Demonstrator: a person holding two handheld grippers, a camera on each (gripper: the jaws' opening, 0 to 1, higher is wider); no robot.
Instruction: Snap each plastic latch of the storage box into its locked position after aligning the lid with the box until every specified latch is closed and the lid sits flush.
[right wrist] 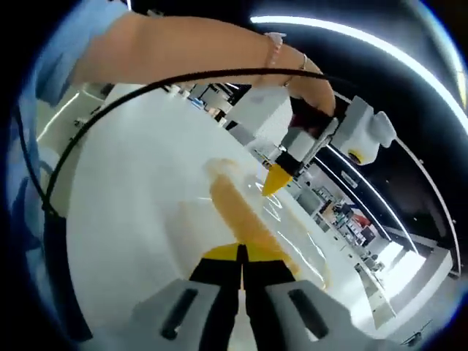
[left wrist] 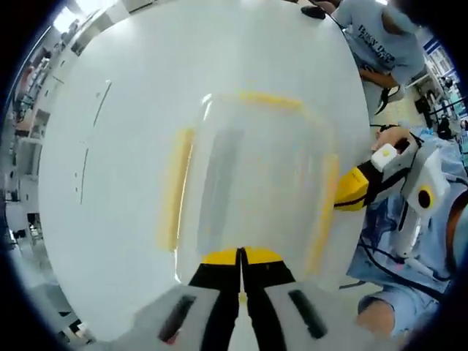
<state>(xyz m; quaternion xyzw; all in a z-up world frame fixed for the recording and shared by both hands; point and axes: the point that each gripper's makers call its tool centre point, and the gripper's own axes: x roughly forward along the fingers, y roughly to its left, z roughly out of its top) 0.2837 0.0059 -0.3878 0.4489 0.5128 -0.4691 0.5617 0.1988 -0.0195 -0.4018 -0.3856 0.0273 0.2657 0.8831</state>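
Observation:
A clear plastic storage box point(left wrist: 256, 183) with its lid on sits on the white table point(left wrist: 124, 183). Yellow latches show on its left side point(left wrist: 172, 190), far side point(left wrist: 270, 99) and right side point(left wrist: 325, 212). My left gripper point(left wrist: 240, 254) is shut, and its yellow tips rest against the box's near edge. My right gripper point(left wrist: 351, 189) comes in from the right and touches the right latch. In the right gripper view, the right gripper point(right wrist: 241, 252) is shut and pressed on a long yellow latch point(right wrist: 245, 216). The left gripper's point(right wrist: 276, 179) yellow tip sits at the box's far end.
A seated person in a light blue shirt point(left wrist: 384, 36) is at the table's far right edge. The person holding the grippers shows as an arm point(right wrist: 197, 44) and blue clothing point(left wrist: 395, 234). A black cable point(right wrist: 146, 91) arcs across the right gripper view. Shelves line the room's left side point(left wrist: 29, 124).

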